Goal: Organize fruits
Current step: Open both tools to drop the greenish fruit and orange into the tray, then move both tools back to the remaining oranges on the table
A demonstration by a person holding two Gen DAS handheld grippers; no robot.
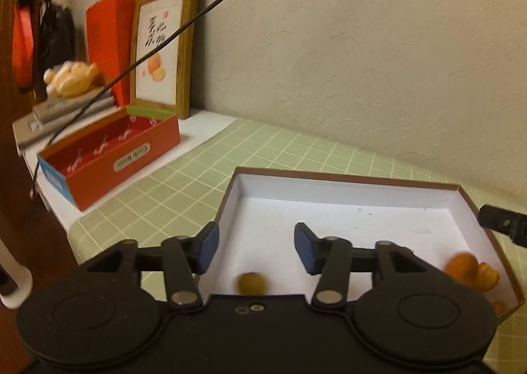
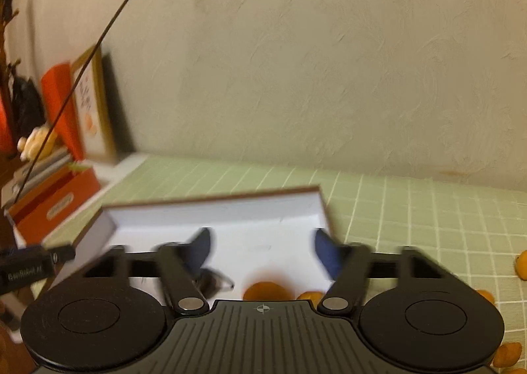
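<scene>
A shallow white box (image 1: 346, 178) with a brown rim lies on the green checked tablecloth. My left gripper (image 1: 257, 247) hangs open over its near left part, with nothing between the blue pads. A small yellow-brown round fruit (image 1: 252, 282) lies on the box floor just below it. A few orange fruits (image 1: 467, 270) sit in the box's near right corner. The right gripper's black tip (image 1: 504, 224) pokes in over the box's right rim. In the right wrist view my right gripper (image 2: 263, 250) stands open above the box (image 2: 230, 209), and a blurred orange fruit (image 2: 266, 290) lies below the gap.
More orange fruits (image 2: 522, 265) lie on the tablecloth (image 2: 411, 209) right of the box. At the back left stand an open red box (image 1: 108, 156), a framed picture (image 1: 161, 44) and stacked books with a plush toy (image 1: 70, 77). A black cable (image 1: 197, 18) crosses overhead. The wall is close behind.
</scene>
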